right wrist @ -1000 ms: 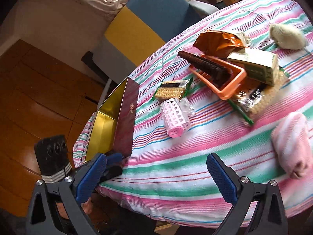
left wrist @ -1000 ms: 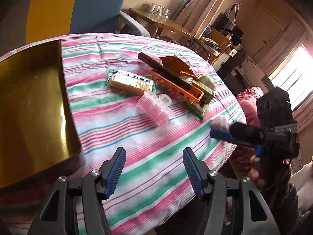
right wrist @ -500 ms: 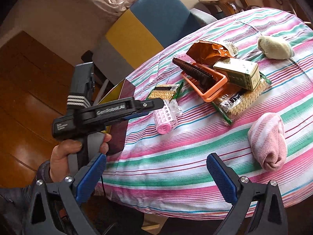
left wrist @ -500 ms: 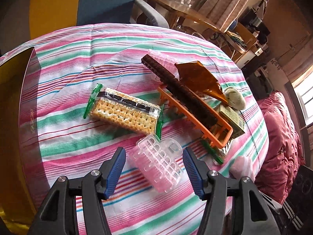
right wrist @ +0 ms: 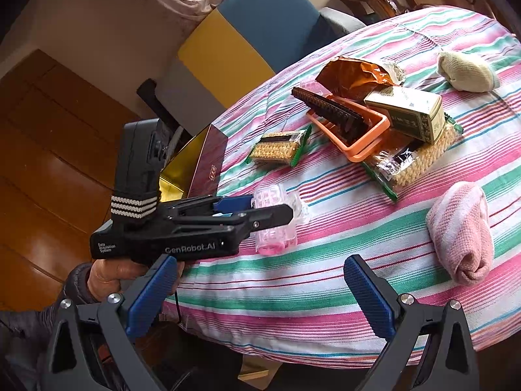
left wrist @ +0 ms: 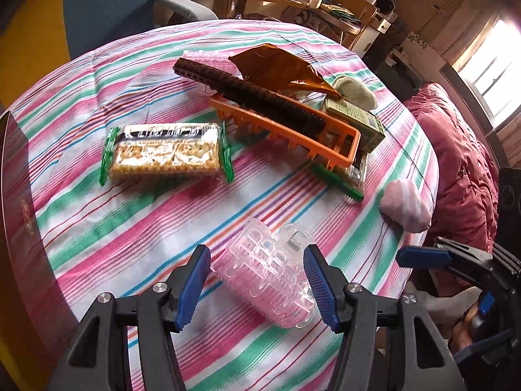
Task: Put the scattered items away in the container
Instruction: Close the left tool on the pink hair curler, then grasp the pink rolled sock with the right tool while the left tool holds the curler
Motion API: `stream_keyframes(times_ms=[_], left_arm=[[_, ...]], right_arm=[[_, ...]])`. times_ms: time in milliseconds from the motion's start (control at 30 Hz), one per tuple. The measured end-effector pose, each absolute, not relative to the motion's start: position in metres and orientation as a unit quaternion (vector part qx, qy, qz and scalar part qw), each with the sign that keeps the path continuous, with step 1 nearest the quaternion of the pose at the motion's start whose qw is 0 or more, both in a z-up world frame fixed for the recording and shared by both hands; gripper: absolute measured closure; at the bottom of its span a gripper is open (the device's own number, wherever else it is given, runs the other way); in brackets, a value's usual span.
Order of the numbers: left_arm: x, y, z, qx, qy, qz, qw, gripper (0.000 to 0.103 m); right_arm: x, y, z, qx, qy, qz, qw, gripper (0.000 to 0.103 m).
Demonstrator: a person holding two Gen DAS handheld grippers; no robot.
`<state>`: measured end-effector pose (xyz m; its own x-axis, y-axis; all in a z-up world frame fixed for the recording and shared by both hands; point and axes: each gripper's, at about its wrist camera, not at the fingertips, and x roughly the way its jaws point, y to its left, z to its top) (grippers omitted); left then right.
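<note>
A pink hair roller [left wrist: 270, 280] lies on the striped tablecloth between the open jaws of my left gripper [left wrist: 257, 280], which straddles it; contact cannot be told. The right wrist view shows the left gripper [right wrist: 260, 208] around the roller [right wrist: 276, 238]. My right gripper [right wrist: 260, 296] is open and empty over the table's near edge. The gold tin container [right wrist: 182, 169] stands at the table's left edge. Scattered on the cloth are a cracker pack [left wrist: 166, 153], an orange comb [left wrist: 293, 133] with a black comb [left wrist: 254, 97], a green box [left wrist: 355, 120] and a pink sock [left wrist: 407, 205].
An orange foil wrapper [left wrist: 276, 68], a cream sock [left wrist: 355, 91] and a second cracker pack [right wrist: 413, 163] lie further back. A blue and yellow chair [right wrist: 260, 29] stands behind the table. The wooden floor [right wrist: 42, 163] lies to the left.
My left gripper has moved forward over the table until the pink roller sits between its open jaws. The right gripper has barely moved.
</note>
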<state>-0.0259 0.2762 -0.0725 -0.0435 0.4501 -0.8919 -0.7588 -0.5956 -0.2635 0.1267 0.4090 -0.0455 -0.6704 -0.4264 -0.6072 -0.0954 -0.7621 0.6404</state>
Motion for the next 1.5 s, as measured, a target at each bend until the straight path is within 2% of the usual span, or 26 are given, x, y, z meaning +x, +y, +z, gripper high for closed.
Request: stream_keyframes(times_ms=[100,300,400,433,600,767,1000,1167,1500], left_arm=[[-0.023,0.26,-0.071,-0.545,0.137,0.715,0.416,0.042],[-0.019,0.241,-0.061,-0.52,0.139,0.743,0.397,0.042],[-0.014,0.234,-0.054,-0.518,0.115,0.747,0.401,0.042],[-0.013,0.234,-0.053,-0.517,0.11,0.749,0.4,0.042],[-0.006,0.232,-0.049,-0.518,0.098,0.753,0.394,0.041],[-0.001,0.225,-0.057,-0.532,0.086,0.748,0.387,0.041],[0.001,0.22,-0.062,-0.549,0.056,0.737,0.39,0.041],[-0.002,0.227,-0.069,-0.562,0.049,0.732,0.382,0.041],[-0.009,0.238,-0.076,-0.563,0.046,0.739,0.368,0.044]], right_arm=[[0.133,0.409,-0.033,0.39,-0.294,-0.87,0.073,0.0],[0.156,0.433,-0.014,0.372,-0.205,-0.903,-0.06,0.0],[0.161,0.451,-0.018,0.377,-0.204,-0.897,-0.111,0.001],[0.161,0.455,-0.021,0.382,-0.204,-0.893,-0.122,0.005],[0.157,0.469,-0.037,0.412,-0.205,-0.876,-0.144,0.019],[0.149,0.465,-0.048,0.43,-0.212,-0.866,-0.142,0.039],[0.14,0.465,-0.059,0.443,-0.218,-0.858,-0.143,0.04],[0.136,0.471,-0.065,0.443,-0.22,-0.855,-0.157,0.053],[0.132,0.46,-0.065,0.442,-0.165,-0.865,-0.172,0.058]])
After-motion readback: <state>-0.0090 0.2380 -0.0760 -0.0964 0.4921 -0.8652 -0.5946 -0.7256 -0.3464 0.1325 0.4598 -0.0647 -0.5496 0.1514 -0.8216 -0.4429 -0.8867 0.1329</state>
